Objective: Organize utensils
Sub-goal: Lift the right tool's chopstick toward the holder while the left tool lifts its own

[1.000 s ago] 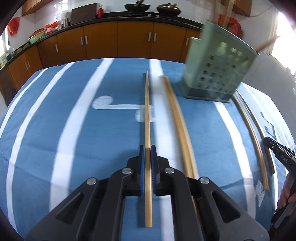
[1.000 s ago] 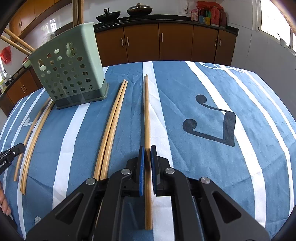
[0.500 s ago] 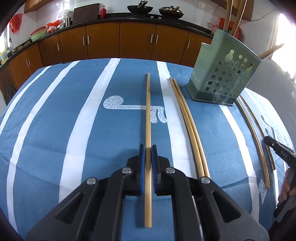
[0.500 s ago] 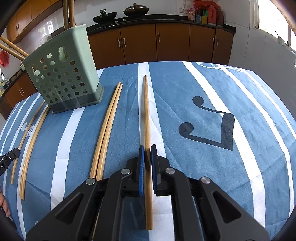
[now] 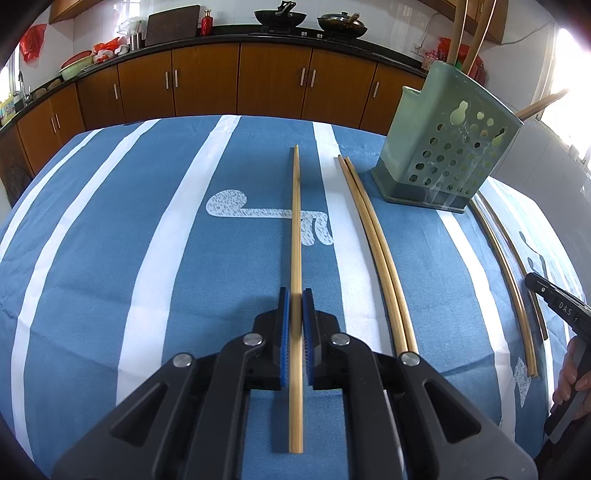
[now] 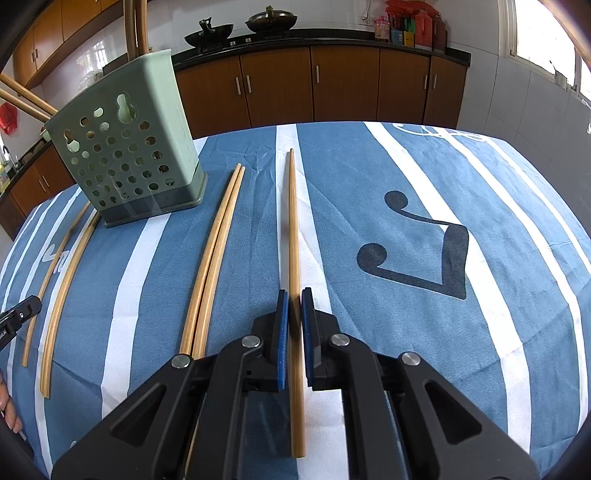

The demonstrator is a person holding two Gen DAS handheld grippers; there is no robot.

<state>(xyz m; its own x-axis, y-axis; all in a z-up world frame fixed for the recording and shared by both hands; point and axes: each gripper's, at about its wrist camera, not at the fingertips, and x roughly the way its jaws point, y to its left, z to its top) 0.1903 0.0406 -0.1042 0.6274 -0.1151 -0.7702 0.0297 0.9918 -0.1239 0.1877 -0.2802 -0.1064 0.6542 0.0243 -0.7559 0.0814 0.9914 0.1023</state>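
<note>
A kitchen desk (image 5: 110, 258) lay under blue striped cloth. Each tool, left (image 5: 293, 325) and right (image 6: 293, 325), pinched a light, stiff, slippery bamboo chopstick (image 5: 295, 229) near its thick end.

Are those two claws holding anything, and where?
Each gripper, left and right, clamps one chopstick near its thick end.

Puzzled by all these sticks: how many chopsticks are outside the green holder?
6: one chopstick in the left gripper, another chopstick in the right gripper, a near pair and a far pair flanking the holder. More sticks inside it, partly hidden.
</note>
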